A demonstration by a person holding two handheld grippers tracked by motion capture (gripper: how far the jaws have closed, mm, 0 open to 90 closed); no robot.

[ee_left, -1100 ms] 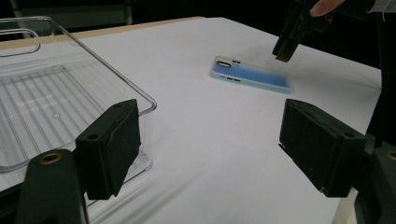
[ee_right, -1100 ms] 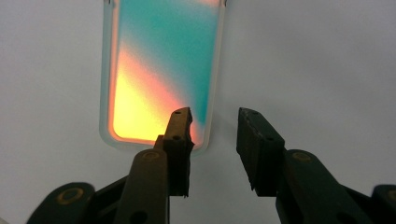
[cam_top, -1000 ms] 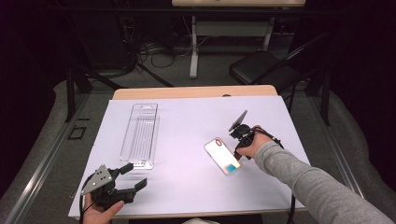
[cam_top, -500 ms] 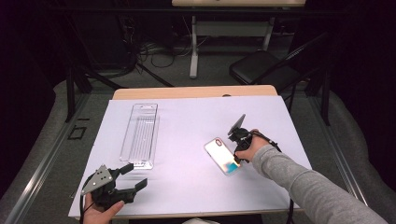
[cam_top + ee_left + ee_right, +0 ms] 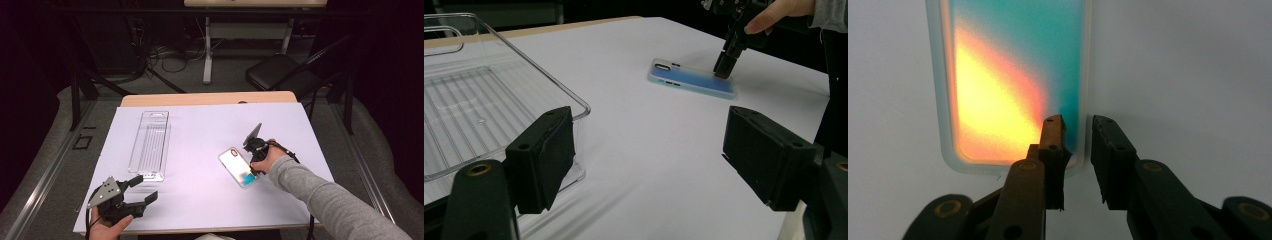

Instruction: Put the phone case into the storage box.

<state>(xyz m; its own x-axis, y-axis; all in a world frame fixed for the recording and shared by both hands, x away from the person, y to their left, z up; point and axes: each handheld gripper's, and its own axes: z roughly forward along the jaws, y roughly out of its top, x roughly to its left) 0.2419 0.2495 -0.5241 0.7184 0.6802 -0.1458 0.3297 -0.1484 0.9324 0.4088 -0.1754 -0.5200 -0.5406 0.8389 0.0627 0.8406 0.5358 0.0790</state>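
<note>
Translucent phone case (image 5: 1013, 85) lies flat on the white bench (image 5: 200, 150), my right claw (image 5: 1078, 145) narrowly astride its long edge, so I should close squarely before lifting.

- Setting: we class this as a lab or recording studio, not a home.
- Bench (image 5: 210, 98): wooden top, covered by a plain white sheet (image 5: 200, 135), with dark surroundings on every side.
- Floor (image 5: 55, 145): grey covering, rumpled near the bench; a tape mark (image 5: 81, 143) sits at the left.
- Cables (image 5: 165, 55): we note loose bundles on the floor behind the bench.
- Furniture: a black folding chair (image 5: 280, 75) at the back right; a second table's white leg (image 5: 207, 55) behind.
- Metal rails (image 5: 40, 185) run along both sides of the bench.
- Equipment: a hand-held gripper (image 5: 142, 192) with a camera.
</note>
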